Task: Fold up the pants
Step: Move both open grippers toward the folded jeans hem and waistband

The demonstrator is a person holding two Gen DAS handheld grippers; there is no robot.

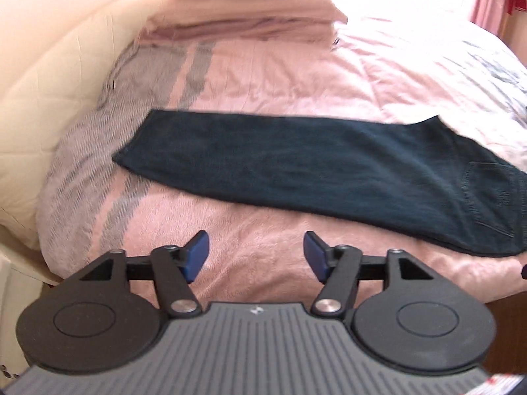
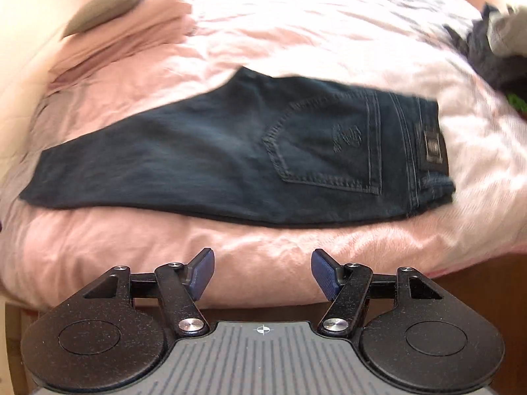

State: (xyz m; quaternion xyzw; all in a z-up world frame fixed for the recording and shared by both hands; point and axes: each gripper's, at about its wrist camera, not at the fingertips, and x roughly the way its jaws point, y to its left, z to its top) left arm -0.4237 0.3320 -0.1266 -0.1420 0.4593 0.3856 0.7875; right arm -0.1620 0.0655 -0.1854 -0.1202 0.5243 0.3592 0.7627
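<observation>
Both our tongs sit closest to the lenses, the left tongs (image 1: 256, 254) and right tongs (image 2: 262, 272) each spread wide and grasping nothing. Beyond them, dark pants (image 2: 230, 158) lie flat across the pink bed (image 2: 263, 247), seemingly already folded leg over leg, back pocket (image 2: 324, 146) up. We judge the crosswise folds remain. We hold both tools level at the bed's near edge, short of the cloth.
</observation>
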